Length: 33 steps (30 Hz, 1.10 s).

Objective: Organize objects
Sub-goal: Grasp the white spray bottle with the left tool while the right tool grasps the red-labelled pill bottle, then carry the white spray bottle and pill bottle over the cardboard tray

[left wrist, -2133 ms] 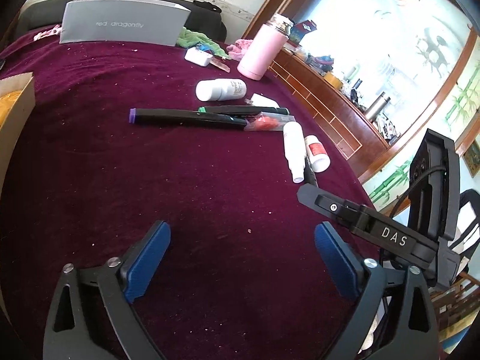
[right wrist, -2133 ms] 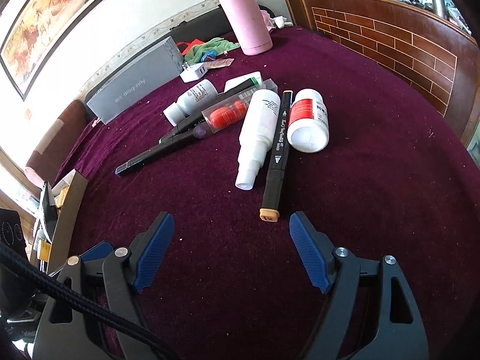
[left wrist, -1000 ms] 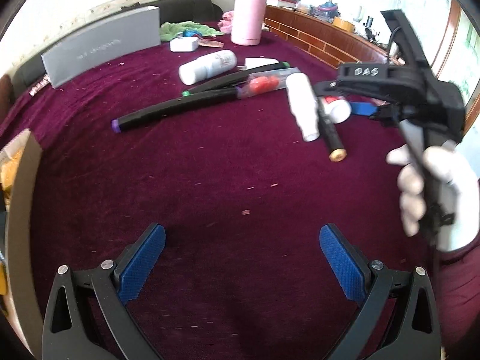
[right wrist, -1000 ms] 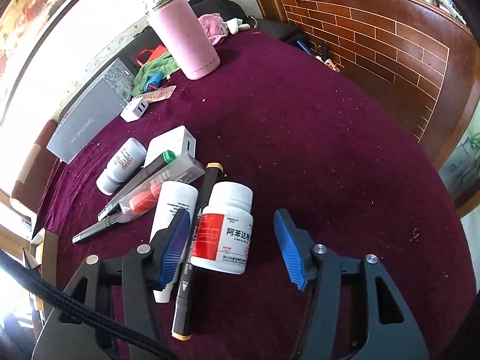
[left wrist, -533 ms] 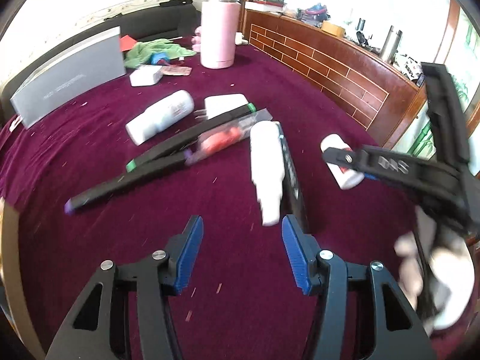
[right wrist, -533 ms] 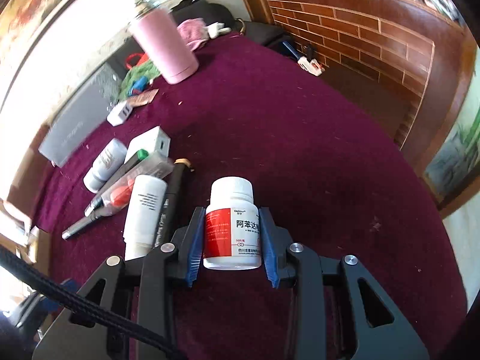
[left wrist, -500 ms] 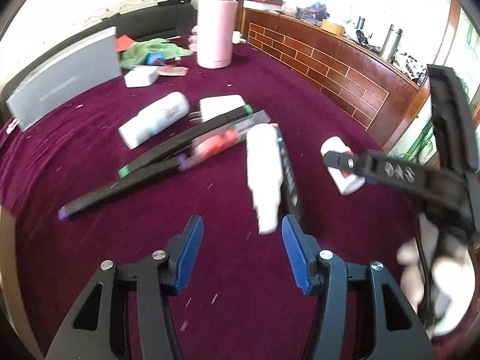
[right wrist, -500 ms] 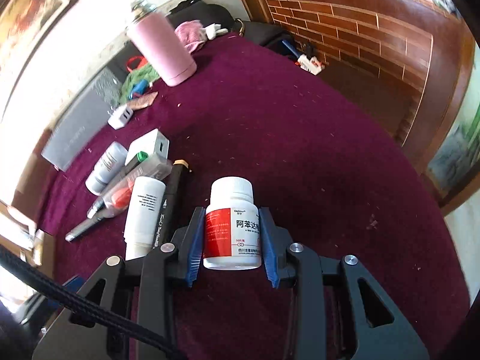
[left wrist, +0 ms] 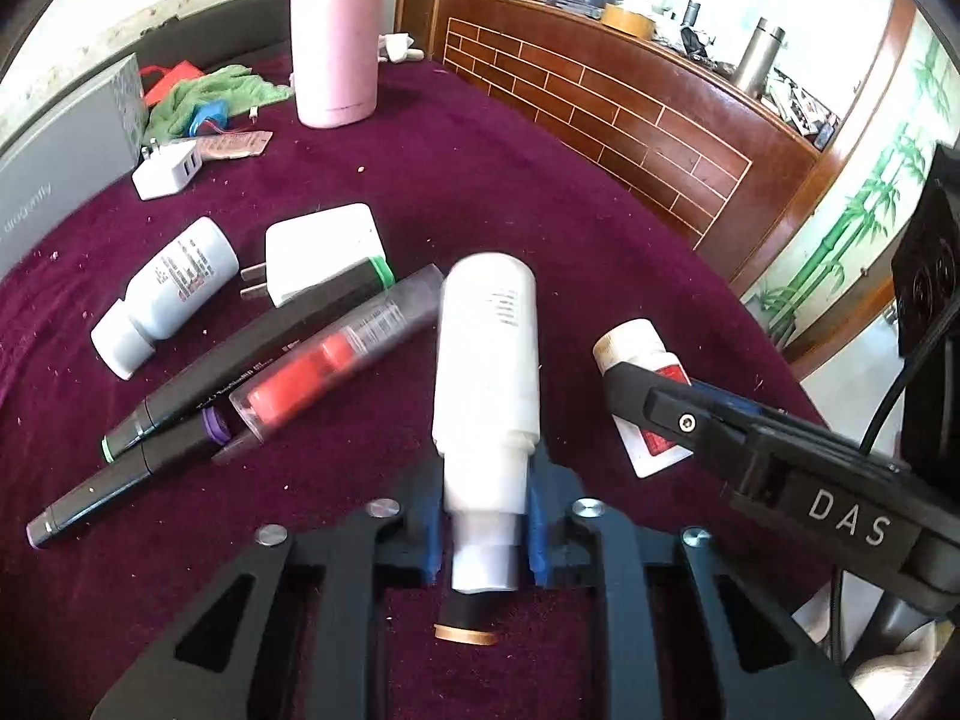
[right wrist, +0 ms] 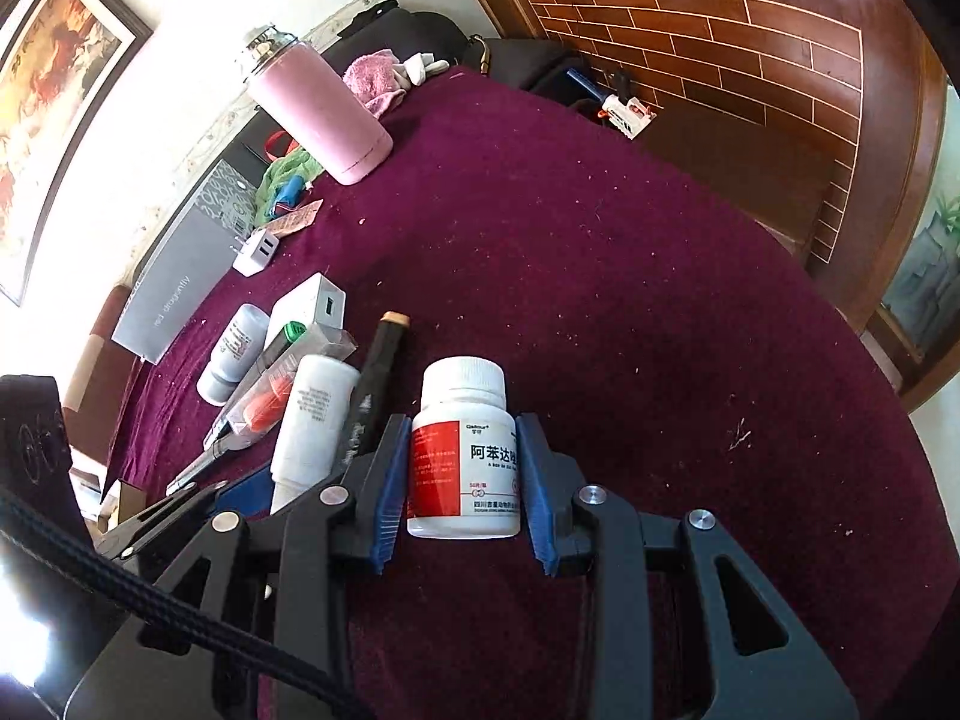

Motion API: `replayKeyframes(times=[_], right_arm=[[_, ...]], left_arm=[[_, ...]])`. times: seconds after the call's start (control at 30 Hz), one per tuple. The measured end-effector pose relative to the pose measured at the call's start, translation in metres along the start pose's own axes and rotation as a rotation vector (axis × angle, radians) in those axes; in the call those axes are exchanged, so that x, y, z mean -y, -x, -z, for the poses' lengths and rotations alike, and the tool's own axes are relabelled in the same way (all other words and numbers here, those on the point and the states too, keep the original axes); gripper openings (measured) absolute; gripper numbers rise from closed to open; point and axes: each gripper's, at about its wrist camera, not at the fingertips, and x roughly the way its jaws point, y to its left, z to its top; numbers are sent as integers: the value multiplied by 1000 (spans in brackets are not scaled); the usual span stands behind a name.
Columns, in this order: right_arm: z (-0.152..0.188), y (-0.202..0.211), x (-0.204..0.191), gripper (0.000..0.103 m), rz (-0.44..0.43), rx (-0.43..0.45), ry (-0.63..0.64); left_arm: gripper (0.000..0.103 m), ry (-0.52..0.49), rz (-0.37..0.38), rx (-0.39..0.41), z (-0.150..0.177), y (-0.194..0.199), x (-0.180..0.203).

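Note:
My left gripper [left wrist: 483, 519] is shut on the neck end of a white spray bottle [left wrist: 487, 354] that lies on the maroon tablecloth [left wrist: 540, 192]. My right gripper [right wrist: 462, 480] is shut on a white pill bottle with a red label [right wrist: 462, 456]; it also shows in the left wrist view [left wrist: 645, 396], partly hidden behind the right gripper's arm. An orange-capped black marker [right wrist: 372, 390] lies between the two bottles. Left of them lie two more black markers [left wrist: 240, 360], a clear tube with red contents [left wrist: 336, 354], a small white bottle [left wrist: 162, 294] and a white charger [left wrist: 318, 252].
A pink thermos [left wrist: 336, 42] stands at the back, with a green cloth [left wrist: 204, 96], a small white plug [left wrist: 168, 174] and a grey box [left wrist: 54, 180] to its left. A wooden brick-pattern counter [left wrist: 630, 102] borders the table on the right.
My left gripper has moved forward and closed on the white spray bottle. My right gripper closed on the pill bottle about half a second ago and still holds it.

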Motion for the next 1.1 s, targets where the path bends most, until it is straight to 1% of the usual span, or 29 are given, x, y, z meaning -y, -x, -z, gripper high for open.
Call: replayKeyframes(times=[0.1,0.17,0.33,0.47,0.6,0.7,0.8,0.83,0.93,1.0,1.1], right_arm=[[0,0,2,33,-10,1,-8],[0,0,1,33,-10,3,-7],[1,0,0,33,-2,11,2],[3,0,-4,33,16,20,25],[3,1,0,33,6,25,14],[3,1,2,33,-8,30,-1],[4,4,1,33,-59,36,-9],[4,5,-1,33,-74,43,-2],[8,12,-13,33,-103,56,30],[14,16,-25,33,-145,36,42],[30,21,-55,33,-241,-29,70]], left_arm=[[17,10,18,5,3,3,-5],[17,38,40,17,6,10,-12],[17,87,55,78,17,36,-28],[17,134,65,137,35,65,-41],[17,163,43,185,61,95,-54],[17,206,16,222,91,128,-72],[17,262,-13,249,119,158,-93],[17,283,-36,267,134,173,-103],[17,322,-97,299,165,203,-126],[17,359,-143,317,189,224,-144],[17,431,-193,338,222,249,-172]])
